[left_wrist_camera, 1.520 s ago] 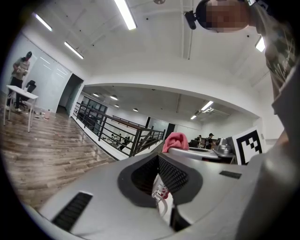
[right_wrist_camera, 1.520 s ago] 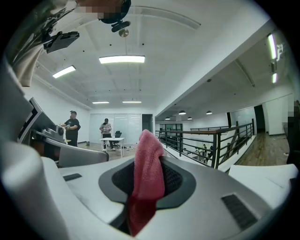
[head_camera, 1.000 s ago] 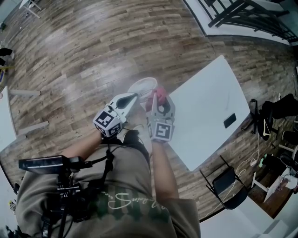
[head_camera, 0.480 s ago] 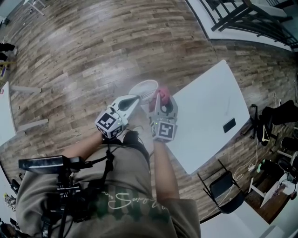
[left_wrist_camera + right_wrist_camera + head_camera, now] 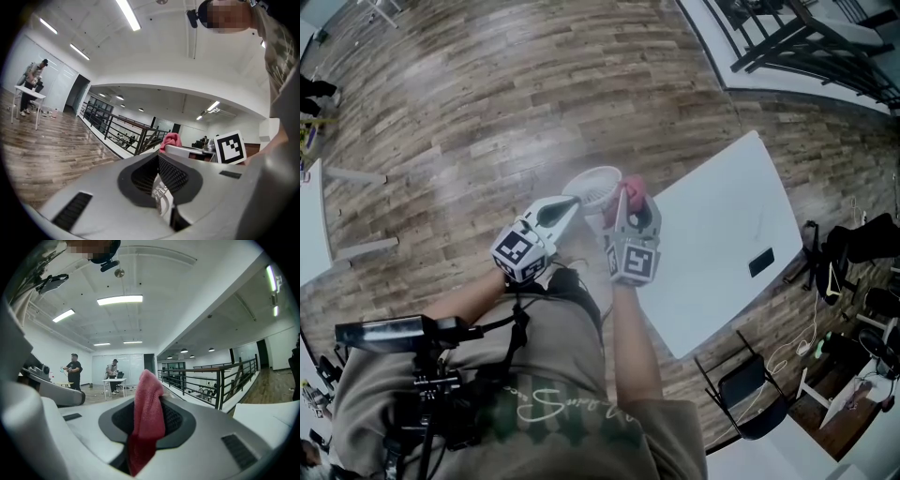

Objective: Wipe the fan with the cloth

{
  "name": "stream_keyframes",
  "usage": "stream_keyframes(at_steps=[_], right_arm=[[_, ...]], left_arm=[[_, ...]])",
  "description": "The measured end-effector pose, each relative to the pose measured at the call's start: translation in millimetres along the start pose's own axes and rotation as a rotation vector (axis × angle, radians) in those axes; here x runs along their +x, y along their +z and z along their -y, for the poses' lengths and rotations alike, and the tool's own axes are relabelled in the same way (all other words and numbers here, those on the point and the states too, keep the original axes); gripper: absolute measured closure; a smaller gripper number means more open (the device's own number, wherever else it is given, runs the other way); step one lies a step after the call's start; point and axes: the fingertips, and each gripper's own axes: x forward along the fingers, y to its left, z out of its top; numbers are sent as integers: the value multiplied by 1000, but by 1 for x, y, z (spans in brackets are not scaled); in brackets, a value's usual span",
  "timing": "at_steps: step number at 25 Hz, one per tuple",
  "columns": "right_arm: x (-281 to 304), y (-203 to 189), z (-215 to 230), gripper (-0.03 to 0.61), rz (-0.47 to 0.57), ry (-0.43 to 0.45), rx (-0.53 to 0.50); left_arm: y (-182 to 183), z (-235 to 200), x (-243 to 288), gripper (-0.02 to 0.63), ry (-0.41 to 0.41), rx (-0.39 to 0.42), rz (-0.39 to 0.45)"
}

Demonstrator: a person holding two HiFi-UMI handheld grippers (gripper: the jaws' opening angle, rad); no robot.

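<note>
Right gripper [image 5: 146, 430] is clamped on a pink-red cloth [image 5: 148, 404], which stands up in a fold from between its jaws. In the head view the cloth sits against the right side of the white fan [image 5: 591, 185]. The left gripper [image 5: 162, 199] has its jaws pressed together with only a thin pale sliver at the seam, too small to identify. Its tip lies just beside the fan's near-left rim, though whether it touches the rim cannot be told. The fan's round grille is just off the near corner of the white table [image 5: 727, 230], and what it stands on is hidden behind the grippers. The wiping step appears to be under way, or just about to start, at the fan's right edge. The next move probably calls for dragging the cloth across the grille and around the rim while the left gripper steadies the fan so it does not swing or tip. The tabletop is bare except for a small black object [image 5: 761, 264] near its far side. Around it are a wood-plank floor [image 5: 478, 103] and a dark chair [image 5: 752, 392], in a bright open room with ceiling strip lights. A black railing [image 5: 220, 380] runs along the side, and people stand at a distant table [image 5: 112, 378].
</note>
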Motion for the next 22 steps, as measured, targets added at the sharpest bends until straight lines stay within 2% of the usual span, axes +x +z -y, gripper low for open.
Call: stream_keyframes(at_steps=[22], right_arm=[[15,-5,18,474,-3,56,6]], left_arm=[[-5,3,0,594,59,-6,-7]])
